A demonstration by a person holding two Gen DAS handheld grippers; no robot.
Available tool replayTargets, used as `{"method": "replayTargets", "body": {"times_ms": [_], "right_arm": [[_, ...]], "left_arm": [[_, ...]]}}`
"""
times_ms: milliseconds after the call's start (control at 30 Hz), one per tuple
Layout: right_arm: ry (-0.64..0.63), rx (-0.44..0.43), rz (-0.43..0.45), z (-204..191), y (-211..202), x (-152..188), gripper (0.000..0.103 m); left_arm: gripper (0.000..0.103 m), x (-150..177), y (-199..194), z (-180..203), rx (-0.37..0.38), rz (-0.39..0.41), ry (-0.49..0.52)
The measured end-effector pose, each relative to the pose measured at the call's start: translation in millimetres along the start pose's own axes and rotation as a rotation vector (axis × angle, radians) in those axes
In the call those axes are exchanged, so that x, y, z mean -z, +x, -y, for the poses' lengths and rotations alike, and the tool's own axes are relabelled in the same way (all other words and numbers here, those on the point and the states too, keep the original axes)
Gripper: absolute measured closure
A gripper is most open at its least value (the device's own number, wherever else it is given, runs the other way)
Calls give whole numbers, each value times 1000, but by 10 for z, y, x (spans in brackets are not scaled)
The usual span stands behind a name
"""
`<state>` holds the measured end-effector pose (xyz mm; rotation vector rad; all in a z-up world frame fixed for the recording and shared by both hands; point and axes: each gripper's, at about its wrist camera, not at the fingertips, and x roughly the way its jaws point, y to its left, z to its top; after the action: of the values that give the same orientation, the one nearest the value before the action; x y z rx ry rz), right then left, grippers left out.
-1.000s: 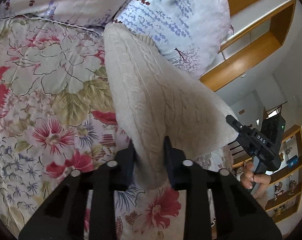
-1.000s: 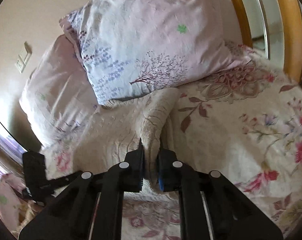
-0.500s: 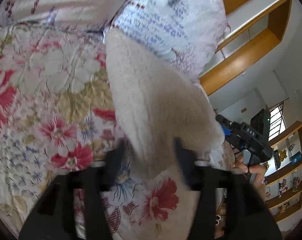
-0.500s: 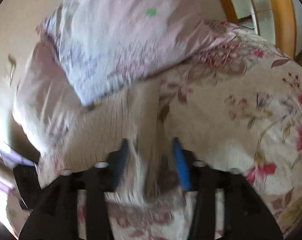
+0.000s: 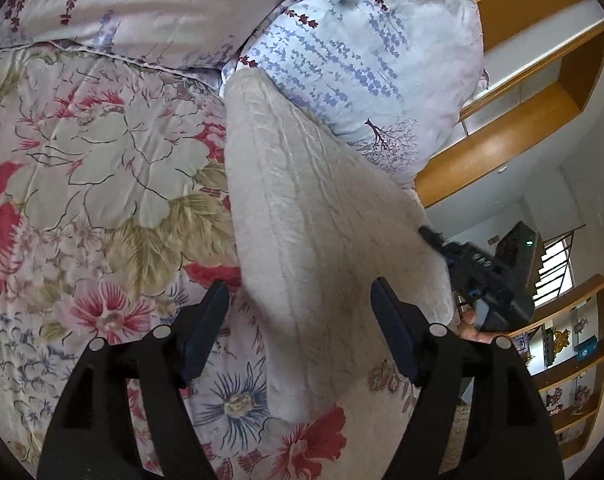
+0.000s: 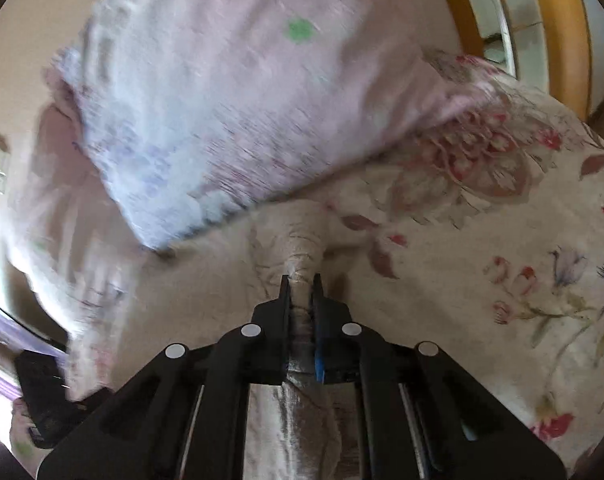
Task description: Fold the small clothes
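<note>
A cream cable-knit garment (image 5: 310, 232) lies on the floral bedspread (image 5: 101, 184), its far end at the pillows. My left gripper (image 5: 297, 300) is open, its fingers apart on either side of the garment's near part and not clamping it. My right gripper (image 6: 301, 288) is shut on a bunched fold of the same cream garment (image 6: 304, 248), which passes between the jaws and trails under the gripper. The right gripper also shows in the left wrist view (image 5: 486, 276) at the garment's right edge. The right wrist view is motion-blurred.
Two pale floral pillows (image 5: 354, 48) (image 6: 229, 104) lean at the head of the bed, close behind the garment. A wooden headboard and shelving (image 5: 542, 92) stand to the right. The left gripper's body shows at the lower left of the right wrist view (image 6: 49, 400).
My left gripper has opened and let go of the garment, which now lies flatter. My right gripper opened briefly and is now shut on the fold again, and it is moving.
</note>
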<state>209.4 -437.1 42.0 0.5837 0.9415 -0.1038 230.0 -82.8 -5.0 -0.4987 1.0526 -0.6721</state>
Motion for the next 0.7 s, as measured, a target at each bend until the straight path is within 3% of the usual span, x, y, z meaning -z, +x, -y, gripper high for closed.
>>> {"method": "replayTargets", "body": {"times_ms": [100,233,267,333,367,433,700], "right_arm": [[11,57,-51,74,205,86,94],[19,47,-41,71,149,89,91],[47,14,-37,100,91,73,84],[108,-50,-28,185,-41,39,56],[123,-77,-23,227,-96,26,33],[142,-118,-22,285,-163,8,31],[181,-218,-157,307,34,129,31]], "left_arm": [[30,-29,40,0,0,1,-10],[30,-82,80,9,0,3,-11],[28,-97,74,2,0,5,-14],[26,-141,61,-23,9,17,-25],[26,-167,67,-38,16,22,-35],[25,-199,83,-80,35,21,-61],[26,-265,264,-102,70,6,-93]]}}
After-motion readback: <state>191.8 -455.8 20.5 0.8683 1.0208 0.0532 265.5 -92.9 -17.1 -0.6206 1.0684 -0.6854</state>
